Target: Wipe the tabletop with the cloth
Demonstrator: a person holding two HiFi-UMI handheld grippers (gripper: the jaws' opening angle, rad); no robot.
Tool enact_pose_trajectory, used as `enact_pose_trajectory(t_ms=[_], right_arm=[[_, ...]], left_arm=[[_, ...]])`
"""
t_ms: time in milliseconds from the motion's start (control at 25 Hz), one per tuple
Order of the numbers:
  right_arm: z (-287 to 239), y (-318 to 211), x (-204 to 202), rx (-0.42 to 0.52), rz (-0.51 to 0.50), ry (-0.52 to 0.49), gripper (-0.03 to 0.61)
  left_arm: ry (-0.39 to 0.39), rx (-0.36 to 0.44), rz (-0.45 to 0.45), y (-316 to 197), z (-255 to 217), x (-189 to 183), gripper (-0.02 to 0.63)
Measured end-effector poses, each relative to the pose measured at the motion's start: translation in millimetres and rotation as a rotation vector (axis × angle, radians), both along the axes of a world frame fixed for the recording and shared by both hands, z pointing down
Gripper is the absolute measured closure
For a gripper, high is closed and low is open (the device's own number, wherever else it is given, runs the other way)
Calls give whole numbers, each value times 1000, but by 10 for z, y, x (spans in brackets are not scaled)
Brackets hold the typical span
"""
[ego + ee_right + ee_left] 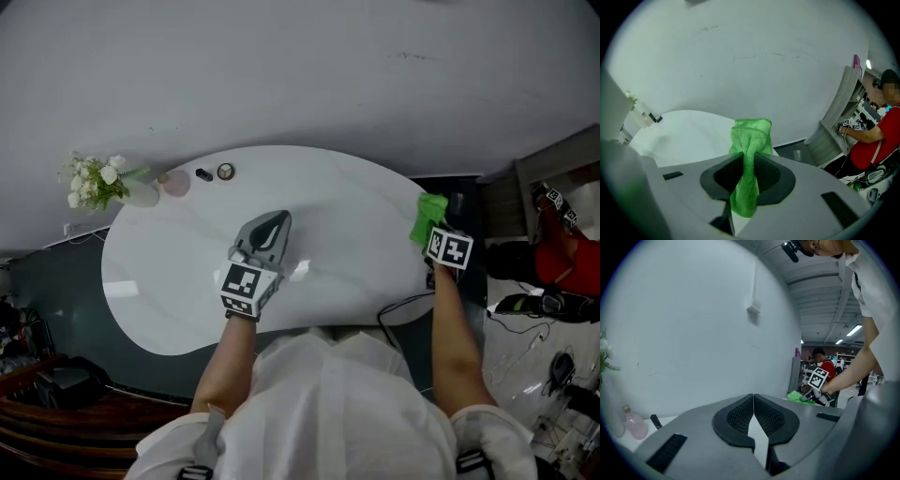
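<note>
A white oval table [169,272] stands against a pale wall, and the person leans over its near edge with a gripper in each hand. The left gripper [274,225] is over the middle of the table, pointing toward the far edge. In the left gripper view its [753,401] jaws are pressed together, the ribbed pads meeting at the tips with nothing between them. The right gripper [428,231] is at the table's right edge, well apart from the left one. Its [750,164] jaws are closed on a green cloth [751,136], pinching it into a narrow band. A folded end of the cloth stands out past the fingertips, and the other end hangs back between the jaws. In the head view the cloth [430,216] shows as a bright patch over the right edge, and I cannot tell whether it touches the tabletop. Along the far left edge stands a vase [141,194] of white flowers [94,181]. Just beside it is a pink bottle [175,183], then a small dark item [203,174] and a small round one [225,172], too small to make out. The bottle [635,425] and the dark item [655,421] also show low in the left gripper view, at its left. A dark cable [398,309] loops at the near right edge. Off the table's right side, a second person in red [874,136] sits among equipment.
</note>
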State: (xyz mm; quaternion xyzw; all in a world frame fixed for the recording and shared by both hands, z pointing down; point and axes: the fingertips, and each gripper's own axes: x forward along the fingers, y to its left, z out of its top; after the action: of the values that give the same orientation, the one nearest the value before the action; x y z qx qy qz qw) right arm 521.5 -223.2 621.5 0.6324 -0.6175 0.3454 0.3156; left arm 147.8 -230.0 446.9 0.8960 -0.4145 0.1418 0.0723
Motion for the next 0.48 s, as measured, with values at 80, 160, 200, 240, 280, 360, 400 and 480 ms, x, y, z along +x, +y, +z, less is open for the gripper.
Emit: enact_pose_trajectory(t_ms=[80,160,200,240,280,360,400,480], right_arm=[[-182,-31,-80,63,-19,-39,512],[-388,-78,-219,133,-49,-87,512],[-494,-111,-311,169,-71,-112,512],[-607,-148,-413,208,-96,-137,512],[-727,-182,-518,250,-123,-161,512],[-1003,-221,-722,348,-176,-203,512],[-1160,-228,-824,404,-203,-224,512],[-1511,-235,-1028,525,-255,-266,512]], left_arm=[[1,10,0,-3,-52,54,597],[0,15,-2,0,-93,85,597],[-2,19,-3,-3,-119,89,597],[-4,26,-6,-12,-153,86,597],[-5,35,-11,-23,-195,79,597],[-6,50,-24,-37,-280,52,597],[-6,58,-33,-39,-328,34,597],[-3,88,-44,-54,-468,0,597]])
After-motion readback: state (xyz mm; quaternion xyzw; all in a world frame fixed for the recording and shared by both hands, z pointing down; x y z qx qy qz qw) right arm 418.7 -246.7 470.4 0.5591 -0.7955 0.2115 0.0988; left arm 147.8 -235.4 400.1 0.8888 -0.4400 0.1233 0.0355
